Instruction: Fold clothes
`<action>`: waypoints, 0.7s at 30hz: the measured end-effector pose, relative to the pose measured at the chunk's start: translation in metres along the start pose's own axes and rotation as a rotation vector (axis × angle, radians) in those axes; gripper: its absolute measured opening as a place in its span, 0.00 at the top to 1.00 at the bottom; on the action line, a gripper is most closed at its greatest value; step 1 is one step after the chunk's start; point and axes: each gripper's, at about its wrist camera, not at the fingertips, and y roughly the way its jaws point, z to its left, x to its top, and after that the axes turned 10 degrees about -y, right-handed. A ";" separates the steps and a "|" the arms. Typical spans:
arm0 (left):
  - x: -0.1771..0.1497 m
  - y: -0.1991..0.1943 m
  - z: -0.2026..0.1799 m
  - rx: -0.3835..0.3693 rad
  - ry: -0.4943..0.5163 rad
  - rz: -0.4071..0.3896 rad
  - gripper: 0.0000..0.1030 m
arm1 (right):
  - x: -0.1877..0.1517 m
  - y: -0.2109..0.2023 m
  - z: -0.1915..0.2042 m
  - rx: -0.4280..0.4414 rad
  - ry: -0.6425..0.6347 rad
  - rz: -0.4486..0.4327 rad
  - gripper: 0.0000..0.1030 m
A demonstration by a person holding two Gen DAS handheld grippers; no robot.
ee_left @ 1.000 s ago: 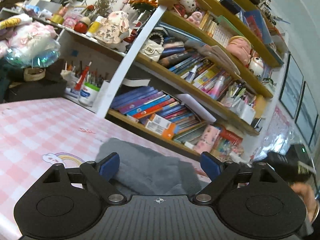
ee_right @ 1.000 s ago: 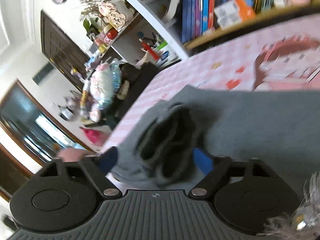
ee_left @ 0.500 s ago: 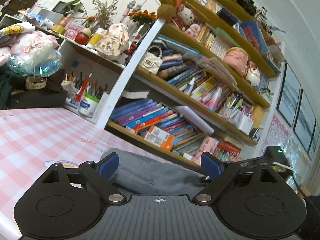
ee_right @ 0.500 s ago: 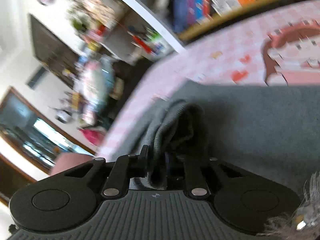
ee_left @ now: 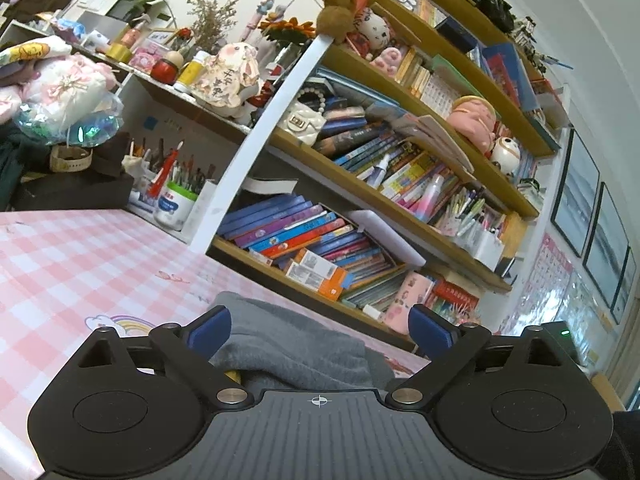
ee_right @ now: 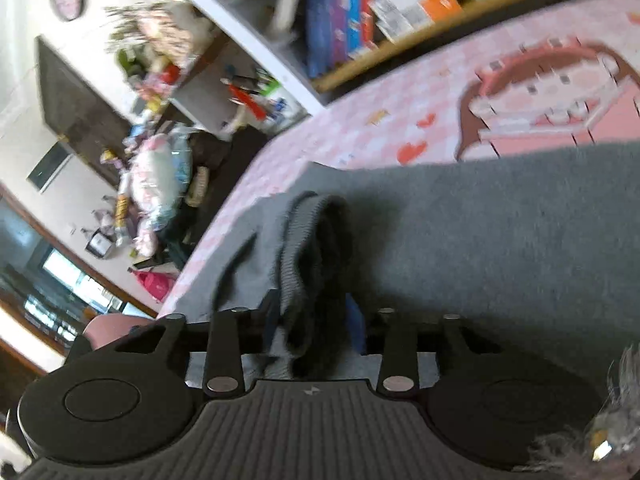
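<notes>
your right gripper (ee_right: 314, 326) is clamped on a bunched, ribbed edge of the grey garment (ee_right: 500, 240), its blue pads pressed against the fabric from both sides. the garment lies spread across the pink checked tablecloth (ee_right: 360, 136). your left gripper (ee_left: 320, 330) hangs above another part of the grey cloth (ee_left: 288, 348), fingers wide apart and holding nothing, facing the crowded bookshelf (ee_left: 360, 184).

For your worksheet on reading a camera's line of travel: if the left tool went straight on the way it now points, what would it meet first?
Most likely the grey garment, bunched between the open left tool fingers; depth past that fold is unclear.
</notes>
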 end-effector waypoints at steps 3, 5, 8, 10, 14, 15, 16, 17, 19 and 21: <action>-0.002 0.003 -0.001 -0.001 0.001 0.019 0.06 | -0.002 0.004 -0.005 -0.021 0.006 0.020 0.73; -0.003 0.004 -0.003 -0.006 0.019 0.030 0.06 | -0.004 0.007 -0.008 -0.034 0.010 0.033 0.73; -0.004 0.004 -0.007 -0.003 0.049 0.035 0.04 | -0.005 0.000 -0.008 -0.057 -0.005 0.025 0.68; -0.005 0.004 -0.009 -0.005 0.058 0.044 0.03 | -0.005 -0.009 -0.006 -0.072 -0.022 0.011 0.63; -0.009 0.006 -0.014 -0.009 0.076 0.064 0.02 | -0.012 -0.036 -0.001 -0.119 -0.059 0.003 0.49; -0.010 0.006 -0.015 -0.010 0.082 0.069 0.02 | -0.015 -0.043 0.000 -0.136 -0.070 0.005 0.43; -0.012 0.005 -0.017 -0.010 0.095 0.073 0.02 | -0.018 -0.051 0.001 -0.160 -0.087 0.006 0.37; -0.014 0.005 -0.020 -0.012 0.111 0.079 0.01 | -0.021 -0.059 0.002 -0.185 -0.105 0.008 0.34; -0.018 0.007 -0.025 -0.011 0.127 0.095 0.01 | -0.028 -0.078 0.003 -0.249 -0.149 0.005 0.24; -0.021 0.008 -0.029 -0.008 0.137 0.112 0.00 | -0.035 -0.098 0.005 -0.314 -0.193 0.002 0.15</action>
